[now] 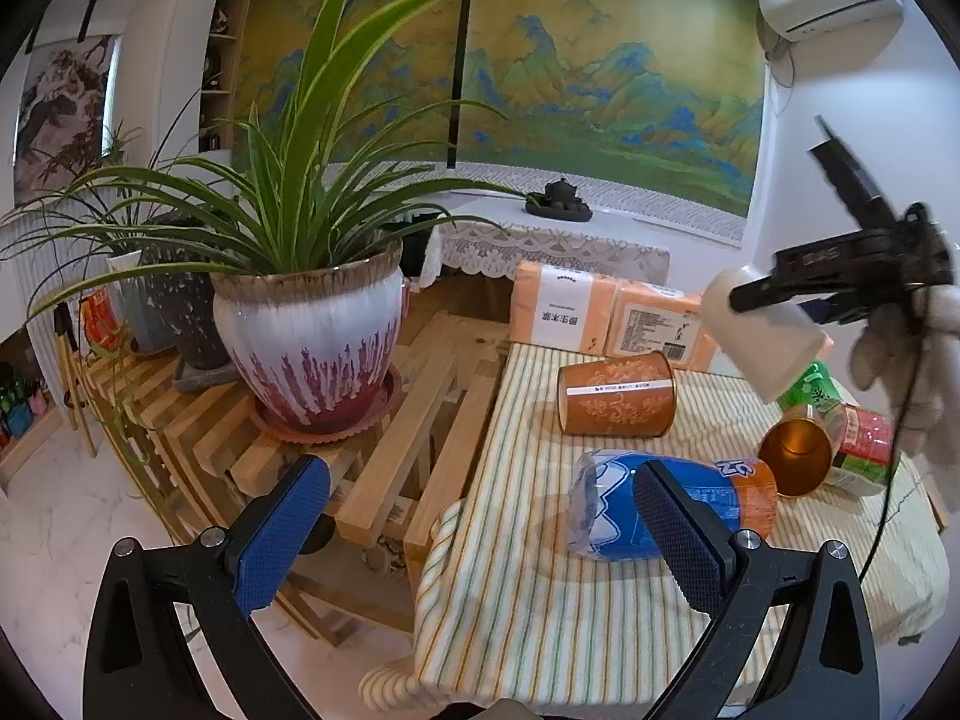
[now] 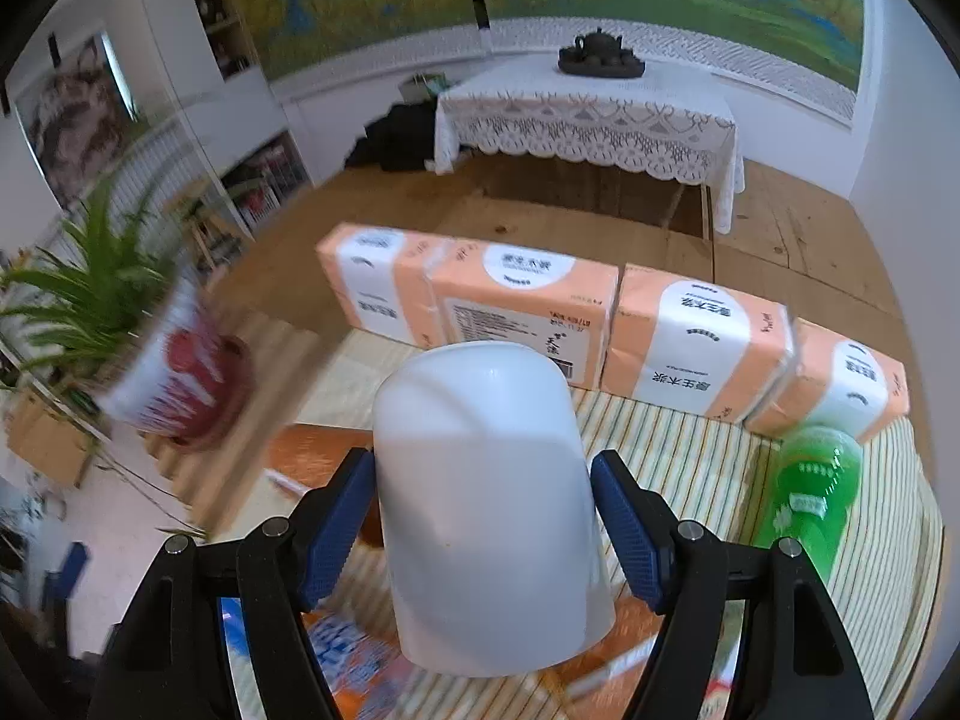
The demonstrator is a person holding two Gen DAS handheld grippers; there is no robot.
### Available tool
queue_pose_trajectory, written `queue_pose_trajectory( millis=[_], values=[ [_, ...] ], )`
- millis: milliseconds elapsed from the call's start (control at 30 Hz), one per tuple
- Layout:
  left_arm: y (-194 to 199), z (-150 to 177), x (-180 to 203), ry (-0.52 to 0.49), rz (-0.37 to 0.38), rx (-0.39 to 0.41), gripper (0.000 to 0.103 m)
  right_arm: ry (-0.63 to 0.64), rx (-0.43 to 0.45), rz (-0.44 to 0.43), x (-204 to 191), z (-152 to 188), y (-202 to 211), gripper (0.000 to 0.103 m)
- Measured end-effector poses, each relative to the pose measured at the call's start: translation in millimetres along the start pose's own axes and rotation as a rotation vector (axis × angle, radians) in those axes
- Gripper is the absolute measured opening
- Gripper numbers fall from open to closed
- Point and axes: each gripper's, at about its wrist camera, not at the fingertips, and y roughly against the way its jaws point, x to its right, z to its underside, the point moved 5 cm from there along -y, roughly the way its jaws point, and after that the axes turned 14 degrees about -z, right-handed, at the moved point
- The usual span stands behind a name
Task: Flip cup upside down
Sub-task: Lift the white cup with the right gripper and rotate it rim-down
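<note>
My right gripper (image 2: pixel 483 519) is shut on a plain white cup (image 2: pixel 486 510), held in the air above the striped table. The cup's closed base points away from the camera and its rim toward it. In the left wrist view the same cup (image 1: pixel 762 336) hangs tilted at the right, clamped by the right gripper (image 1: pixel 774 294), above the table. My left gripper (image 1: pixel 480 534) is open and empty, low at the table's near left corner.
On the striped cloth (image 1: pixel 540 600) lie an orange patterned can (image 1: pixel 618 396), a blue and orange packet (image 1: pixel 672 501), a copper cup (image 1: pixel 795 450) and a green bottle (image 2: pixel 807 498). Tissue packs (image 2: pixel 522 306) line the far edge. A potted plant (image 1: pixel 312 336) stands on a wooden rack at left.
</note>
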Motion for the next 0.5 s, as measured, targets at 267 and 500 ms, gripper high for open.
queue_pose_trajectory(
  millis=[267, 500],
  values=[
    [16, 0, 8, -0.022, 0.042, 0.0, 0.102, -0.073, 0.104, -0.063, -17, 48, 69, 0.07],
    [32, 4, 30, -0.058, 0.099, -0.002, 0.102, -0.264, 0.119, -0.091, 2, 131, 89, 0.07]
  ],
)
